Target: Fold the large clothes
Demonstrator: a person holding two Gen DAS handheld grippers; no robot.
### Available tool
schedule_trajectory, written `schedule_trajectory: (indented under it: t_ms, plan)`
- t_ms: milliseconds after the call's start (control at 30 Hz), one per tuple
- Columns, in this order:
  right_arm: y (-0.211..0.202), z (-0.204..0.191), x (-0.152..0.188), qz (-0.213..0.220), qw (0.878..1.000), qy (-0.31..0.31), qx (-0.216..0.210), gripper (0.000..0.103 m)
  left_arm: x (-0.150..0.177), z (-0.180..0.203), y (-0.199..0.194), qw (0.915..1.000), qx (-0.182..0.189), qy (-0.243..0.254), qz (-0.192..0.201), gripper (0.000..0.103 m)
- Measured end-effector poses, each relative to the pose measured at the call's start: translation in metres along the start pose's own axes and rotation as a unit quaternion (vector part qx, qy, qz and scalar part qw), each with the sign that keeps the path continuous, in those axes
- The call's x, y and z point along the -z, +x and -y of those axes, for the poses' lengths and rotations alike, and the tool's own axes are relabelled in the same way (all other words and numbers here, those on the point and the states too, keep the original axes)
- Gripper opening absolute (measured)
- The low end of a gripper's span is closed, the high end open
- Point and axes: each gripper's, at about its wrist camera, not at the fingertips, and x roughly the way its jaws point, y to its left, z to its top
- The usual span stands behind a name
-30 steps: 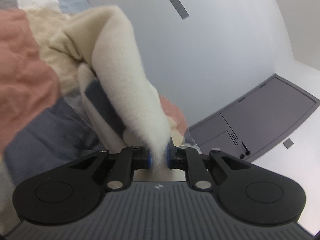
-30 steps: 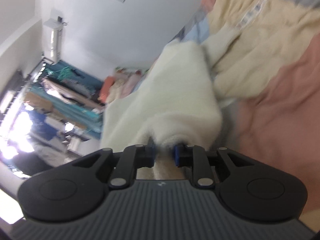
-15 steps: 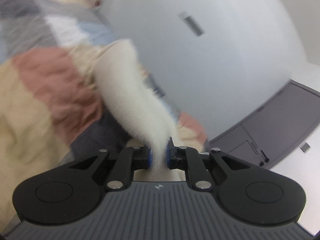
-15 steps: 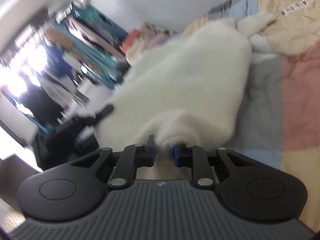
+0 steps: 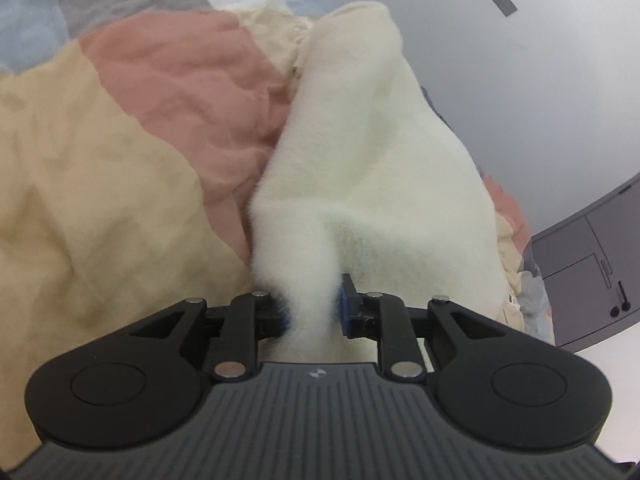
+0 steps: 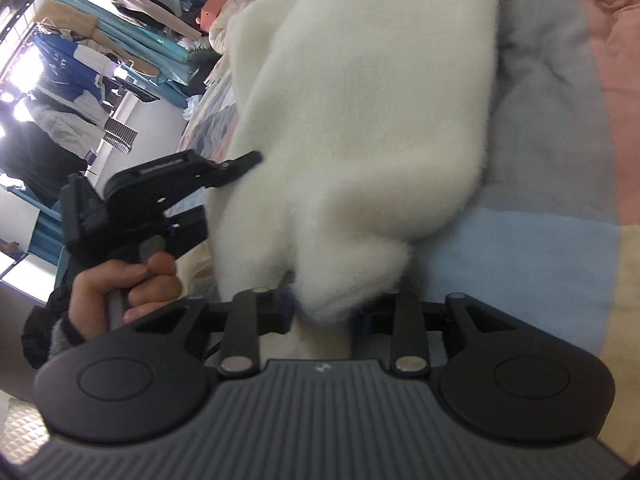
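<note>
Home bedroom, as I read it from my feeds. Bed (image 5: 100,184) under both cameras, covered by patchwork quilt (image 6: 552,128) in peach, cream, grey, pale blue blocks. Left wrist view: plain white wall (image 5: 520,100), grey panelled door (image 5: 592,272) at right edge. Right wrist view: open clothes rail (image 6: 92,28) at far side, crowded with hanging garments in teal, blue, beige, black; bright window light (image 6: 16,80) behind it. Heap of soft items (image 6: 232,12) at far end of bed. Domestic clutter, no work benches.
</note>
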Motion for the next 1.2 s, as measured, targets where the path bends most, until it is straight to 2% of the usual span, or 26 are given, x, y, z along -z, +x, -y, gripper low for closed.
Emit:
schedule_trajectory:
  t_ms: [33,67,100,133,167,267,333,400,533,633,700,733,833,867,933,1000,1067,1133,1200]
  plan:
    - [-0.005,-0.002,0.001,-0.002,1.000,0.001,0.000,0.044,-0.001,-0.001,0.000,1.0000,0.002,-0.003,-0.001,0.024]
    - [-0.010,-0.002,0.002,-0.003,1.000,0.002,-0.001,0.055,-0.001,-0.001,-0.001,1.0000,0.003,-0.003,0.000,0.027]
    - [-0.015,0.000,0.003,-0.003,1.000,0.006,0.000,0.073,0.000,0.001,-0.003,1.0000,0.001,-0.001,0.000,0.029]
    - [-0.020,0.004,0.003,0.000,1.000,0.015,0.005,0.081,0.002,0.003,-0.004,1.0000,-0.003,0.002,-0.001,0.037]
    - [-0.023,0.009,0.003,0.006,1.000,0.028,0.010,0.080,0.003,0.005,-0.006,1.0000,-0.004,0.006,-0.002,0.048]
    - [-0.044,0.027,-0.004,0.034,0.997,0.069,0.011,0.081,0.002,0.009,-0.004,0.9999,0.006,0.007,-0.009,0.064]
    - [-0.054,0.037,-0.007,0.063,0.994,0.089,0.015,0.083,0.005,0.011,-0.005,0.9999,0.006,0.008,-0.012,0.070]
    - [-0.063,0.045,-0.011,0.089,0.990,0.108,0.020,0.083,0.006,0.009,-0.006,0.9999,0.011,0.001,-0.011,0.073]
    - [-0.064,0.076,-0.017,0.141,0.970,0.194,-0.035,0.083,0.007,-0.011,-0.006,0.9975,0.027,-0.062,-0.020,0.075]
    - [-0.056,0.085,-0.031,0.163,0.966,0.201,-0.005,0.082,0.004,-0.017,-0.005,0.9963,0.029,-0.079,-0.017,0.075]
    - [-0.052,0.091,-0.043,0.170,0.966,0.194,0.014,0.075,0.003,-0.018,-0.005,0.9961,0.030,-0.082,-0.013,0.075]
    - [-0.048,0.089,-0.052,0.174,0.966,0.191,0.019,0.075,0.002,-0.018,-0.004,0.9962,0.029,-0.081,-0.012,0.075]
    - [-0.039,0.096,-0.066,0.193,0.963,0.187,0.009,0.074,0.001,-0.019,-0.002,0.9967,0.030,-0.075,-0.012,0.074]
    - [-0.034,0.101,-0.070,0.199,0.961,0.189,0.003,0.071,0.001,-0.019,-0.002,0.9967,0.029,-0.075,-0.010,0.073]
    - [-0.028,0.105,-0.077,0.212,0.957,0.200,0.002,0.061,0.001,-0.018,-0.003,0.9968,0.032,-0.073,-0.006,0.073]
    - [-0.018,0.103,-0.086,0.210,0.958,0.198,-0.001,0.044,0.002,-0.017,-0.002,0.9974,0.031,-0.064,-0.005,0.073]
    - [-0.009,0.099,-0.090,0.194,0.962,0.189,-0.024,0.038,0.002,-0.016,-0.001,0.9979,0.033,-0.055,-0.005,0.073]
    - [-0.008,0.095,-0.089,0.181,0.968,0.174,-0.010,0.032,0.001,-0.016,0.001,0.9977,0.036,-0.057,-0.005,0.073]
    - [-0.011,0.092,-0.089,0.186,0.969,0.165,-0.007,0.020,-0.001,-0.016,0.002,0.9977,0.037,-0.057,-0.008,0.073]
